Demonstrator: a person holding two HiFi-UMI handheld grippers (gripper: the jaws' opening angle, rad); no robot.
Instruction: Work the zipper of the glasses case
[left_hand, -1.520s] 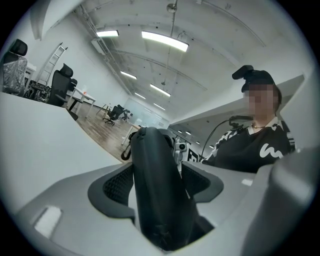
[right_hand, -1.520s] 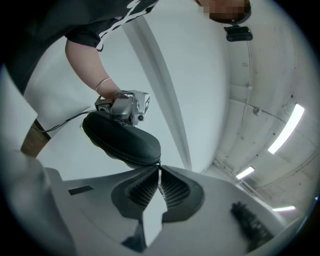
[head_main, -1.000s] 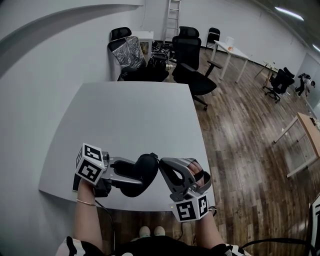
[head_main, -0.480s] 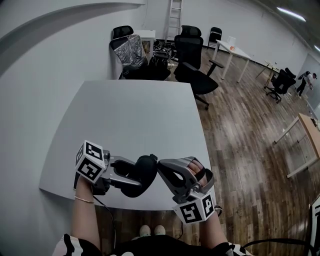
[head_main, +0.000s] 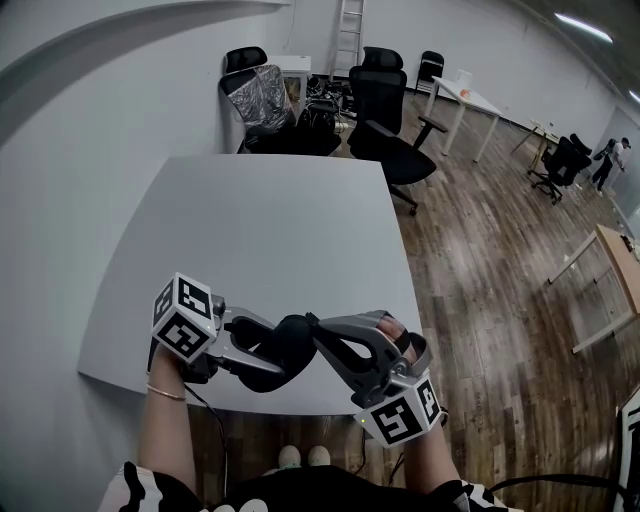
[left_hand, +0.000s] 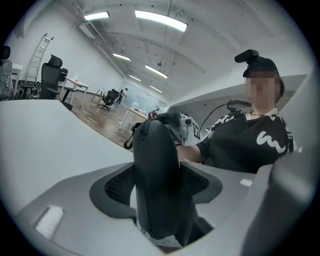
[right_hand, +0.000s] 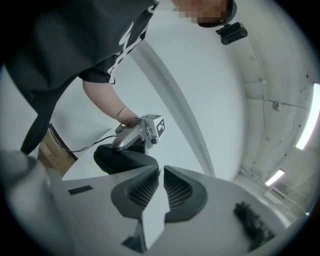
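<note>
Holding the glasses case (head_main: 290, 340) over the table (head_main: 270, 230) near its front edge, our left claw (head_main: 268, 352) clamps it while our right claw (head_main: 318, 325), closed at its end (pull too small to see), has swung outward, likely starting the zip.

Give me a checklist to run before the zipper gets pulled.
1. Case clamped in the left hand-held gripper: ok.
2. Right hand-held gripper brought to the case's end: ok.
3. Right jaws together: ok.
4. Zipper pull caught between the right jaws: cannot tell.
5. Case resting on the table for support: cannot tell.
</note>
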